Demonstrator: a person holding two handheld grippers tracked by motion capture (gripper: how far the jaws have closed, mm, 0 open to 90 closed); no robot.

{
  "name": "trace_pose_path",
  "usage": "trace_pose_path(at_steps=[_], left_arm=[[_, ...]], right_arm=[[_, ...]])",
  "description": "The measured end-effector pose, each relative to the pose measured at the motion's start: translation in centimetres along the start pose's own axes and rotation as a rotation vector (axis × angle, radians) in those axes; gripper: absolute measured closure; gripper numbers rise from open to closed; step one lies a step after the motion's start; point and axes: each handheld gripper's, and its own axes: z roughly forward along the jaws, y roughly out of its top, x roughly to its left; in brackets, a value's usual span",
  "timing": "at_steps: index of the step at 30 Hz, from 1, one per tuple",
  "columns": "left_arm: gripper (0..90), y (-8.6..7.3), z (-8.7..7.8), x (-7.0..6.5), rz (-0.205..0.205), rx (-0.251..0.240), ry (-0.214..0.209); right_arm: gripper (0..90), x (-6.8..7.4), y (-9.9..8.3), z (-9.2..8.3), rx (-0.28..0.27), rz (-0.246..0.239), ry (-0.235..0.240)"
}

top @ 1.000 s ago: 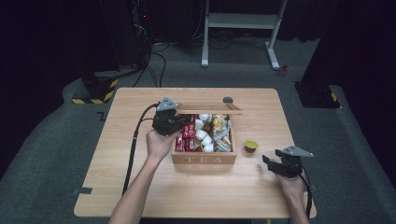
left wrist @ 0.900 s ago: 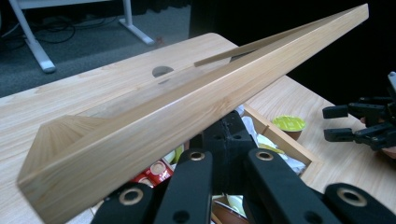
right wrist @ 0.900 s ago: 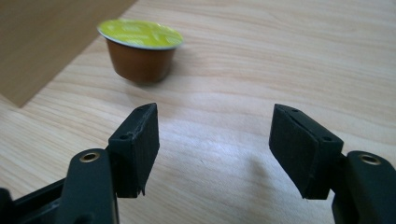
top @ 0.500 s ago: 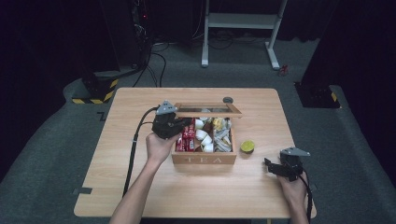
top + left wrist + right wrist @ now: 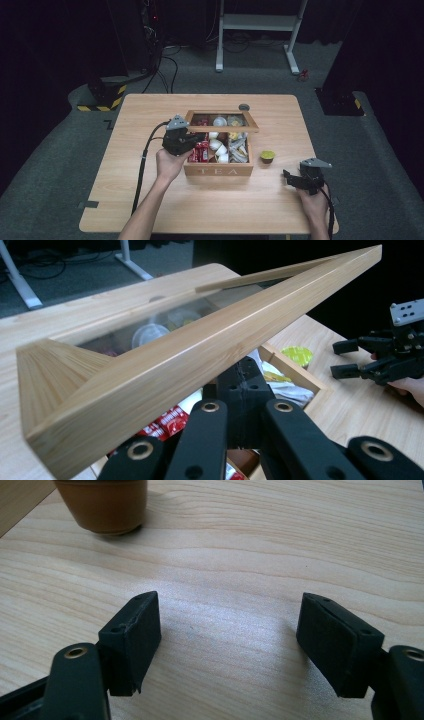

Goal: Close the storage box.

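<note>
A dark room with grey carpet surrounds a light wooden table (image 5: pixel 150 200), behind which stand a white metal frame (image 5: pixel 260 22) and trailing cables on the floor. Near the middle of the table sits a wooden tea box (image 5: pixel 217 171) marked TEA on its front wall, its compartments packed with red sachets (image 5: pixel 202 151), white capsules (image 5: pixel 216 146) and pale wrapped packets (image 5: pixel 238 150). The box's glass-paned lid (image 5: pixel 222 121) is raised on its far hinge and tilts up over the rear compartments. The left gripper (image 5: pixel 196 138), held in the person's left hand (image 5: pixel 170 164), reaches in from the box's left side with its jaws drawn together; in the left gripper view the closed jaws sit under the front rail of the lid (image 5: pixel 200 370), touching its underside and bearing it up rather than clamping it. Through the pane, blurred capsules can be seen. On the bare table just right of the box stands a small brown pod with a yellow-green top (image 5: pixel 267 156), upright and apart from the box. The right gripper (image 5: pixel 290 178) lies low over the table near the right front corner, well apart from the box and near the pod, with the right hand (image 5: pixel 312 200) behind it. Its jaws have just been opening and now stand wide apart with only tabletop between them; in the right gripper view the pod's brown base (image 5: pixel 105 505) stands beyond them.
</note>
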Motion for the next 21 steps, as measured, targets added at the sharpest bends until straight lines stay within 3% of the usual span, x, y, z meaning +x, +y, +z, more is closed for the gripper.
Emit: trace_pose_path(at_steps=[5, 14, 21], left_arm=[[90.0, -0.8, 0.0, 0.0, 0.002, -0.001, -0.017], [90.0, -1.6, 0.0, -0.2, -0.03, -0.014, -0.032], [90.0, -2.2, 0.1, -0.3, -0.03, 0.001, -0.037]], right_arm=[[26.0, 0.0, 0.0, 0.0, 0.0, -0.001, -0.001], [26.0, 0.0, 0.0, 0.0, 0.001, -0.001, -0.002], [25.9, 0.0, 0.0, 0.0, 0.002, 0.0, -0.002]])
